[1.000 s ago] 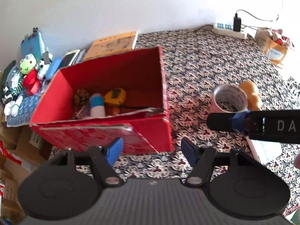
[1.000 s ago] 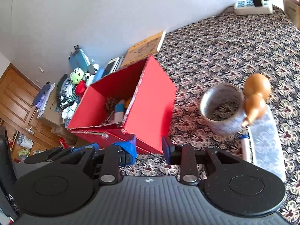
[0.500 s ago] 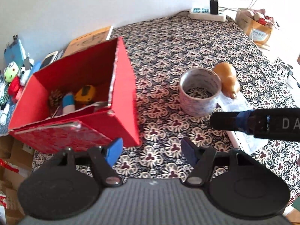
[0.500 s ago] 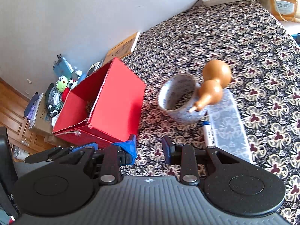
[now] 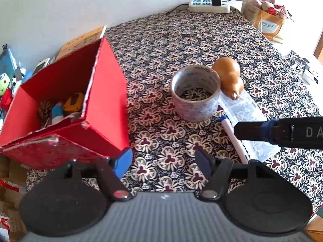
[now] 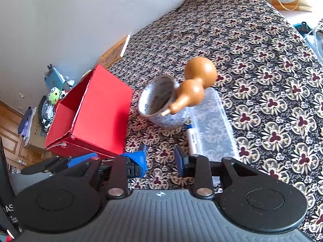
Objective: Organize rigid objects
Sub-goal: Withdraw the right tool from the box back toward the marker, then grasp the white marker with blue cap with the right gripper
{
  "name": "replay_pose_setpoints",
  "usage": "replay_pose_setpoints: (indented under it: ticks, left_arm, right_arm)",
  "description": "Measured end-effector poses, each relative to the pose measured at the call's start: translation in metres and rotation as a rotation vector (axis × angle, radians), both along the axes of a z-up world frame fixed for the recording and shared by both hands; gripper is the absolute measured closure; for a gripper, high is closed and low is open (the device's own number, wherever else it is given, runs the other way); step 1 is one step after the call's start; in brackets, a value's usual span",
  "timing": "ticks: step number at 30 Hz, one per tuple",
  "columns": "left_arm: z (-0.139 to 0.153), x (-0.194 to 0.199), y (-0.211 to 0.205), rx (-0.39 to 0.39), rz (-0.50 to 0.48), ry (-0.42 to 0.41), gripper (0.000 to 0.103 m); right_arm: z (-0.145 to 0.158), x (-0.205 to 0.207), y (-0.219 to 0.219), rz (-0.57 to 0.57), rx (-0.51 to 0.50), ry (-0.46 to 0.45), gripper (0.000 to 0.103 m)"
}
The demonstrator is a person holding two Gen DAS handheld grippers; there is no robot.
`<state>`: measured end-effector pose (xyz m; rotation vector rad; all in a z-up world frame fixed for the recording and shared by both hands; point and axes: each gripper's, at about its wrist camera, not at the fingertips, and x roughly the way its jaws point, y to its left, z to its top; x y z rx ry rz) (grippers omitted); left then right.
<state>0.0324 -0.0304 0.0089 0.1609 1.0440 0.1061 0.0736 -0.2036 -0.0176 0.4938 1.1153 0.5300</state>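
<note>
Both fingers [image 6: 179, 162] apparently short of gourd [image 6: 193, 84]

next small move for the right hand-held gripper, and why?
Probably ease the right hand-held gripper, open and empty, forward and down onto the marker just ahead. It lies loose beside the tape roll, outside the red box.

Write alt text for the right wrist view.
An empty, open right gripper hangs over a floral tablecloth, aimed at a brown gourd leaning on a tape roll and a clear plastic case, a white marker alongside. A red box stands left.
</note>
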Motion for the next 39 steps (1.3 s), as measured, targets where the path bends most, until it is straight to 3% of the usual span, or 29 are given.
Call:
replay_pose_setpoints:
  ticks: [10, 16, 20, 24, 32, 39]
  left_arm:
    - [-0.017, 0.010, -0.015, -0.019, -0.040, 0.037, 0.033]
    - [-0.032, 0.009, -0.015, -0.083, -0.070, 0.058, 0.033]
    - [-0.042, 0.005, -0.009, -0.163, -0.086, 0.071, 0.033]
    - [-0.047, 0.001, -0.002, -0.210, -0.087, 0.070, 0.033]
    - [-0.047, -0.007, 0.007, -0.248, -0.102, 0.047, 0.033]
    - [-0.045, -0.010, 0.000, -0.292, -0.186, 0.036, 0.033]
  right_arm:
    - [-0.011, 0.005, -0.020, -0.032, -0.032, 0.026, 0.089]
    - [-0.026, 0.004, -0.030, -0.042, -0.058, 0.066, 0.089]
    - [-0.034, 0.004, -0.031, -0.023, -0.022, 0.092, 0.088]
    - [-0.035, 0.005, -0.018, 0.028, -0.021, 0.072, 0.090]
    - [-0.035, 0.016, -0.017, 0.014, -0.038, 0.066, 0.094]
    - [-0.030, 0.016, -0.026, -0.006, -0.077, 0.046, 0.088]
